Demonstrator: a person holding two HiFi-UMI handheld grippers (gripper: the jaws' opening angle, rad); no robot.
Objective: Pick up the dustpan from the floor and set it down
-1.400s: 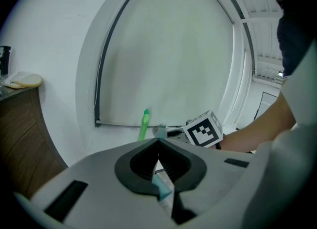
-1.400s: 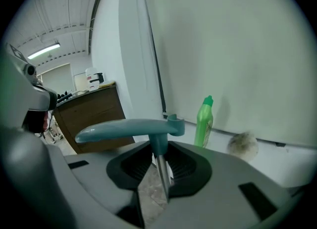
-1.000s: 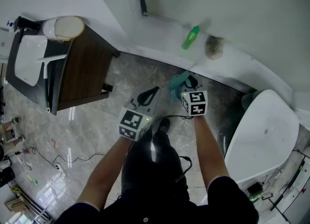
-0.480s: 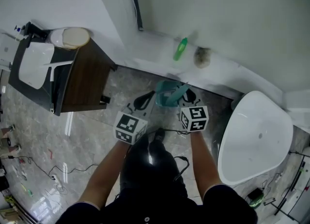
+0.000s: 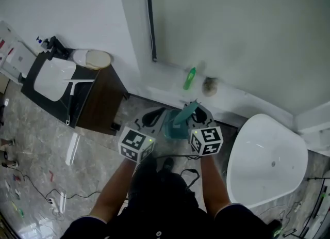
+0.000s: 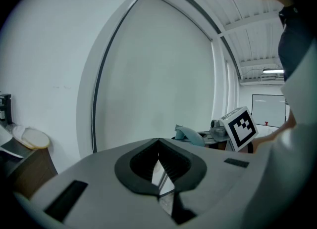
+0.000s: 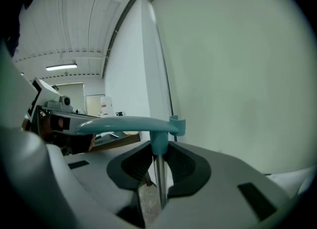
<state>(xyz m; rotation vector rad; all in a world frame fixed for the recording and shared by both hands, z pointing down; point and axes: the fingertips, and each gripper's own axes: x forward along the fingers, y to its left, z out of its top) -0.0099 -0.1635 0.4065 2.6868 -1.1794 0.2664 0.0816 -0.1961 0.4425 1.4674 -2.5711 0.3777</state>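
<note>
A teal dustpan (image 5: 174, 127) hangs off the marble floor (image 5: 46, 145) in front of me. My right gripper (image 5: 199, 114) is shut on its upright stem. In the right gripper view the teal handle (image 7: 130, 123) lies across the top of the jaws, and the thin metal stem (image 7: 159, 178) runs down between the pads of the right gripper (image 7: 157, 150). My left gripper (image 5: 154, 114) is just left of the dustpan at about the same height. Its jaws meet at the tips with nothing between them in the left gripper view (image 6: 157, 143), where the teal handle (image 6: 190, 135) shows off to the right.
A dark wooden cabinet (image 5: 100, 104) with a white basin (image 5: 51, 78) stands at the left. A white bathtub (image 5: 265, 160) fills the right. A green bottle (image 5: 190, 78) and a round object (image 5: 209, 86) sit on the ledge under the blind. Cables (image 5: 46, 194) lie on the floor.
Both grippers have risen, and the dustpan has come up off the floor with the right one. The head view has lifted, so more of the wall and blind shows.
</note>
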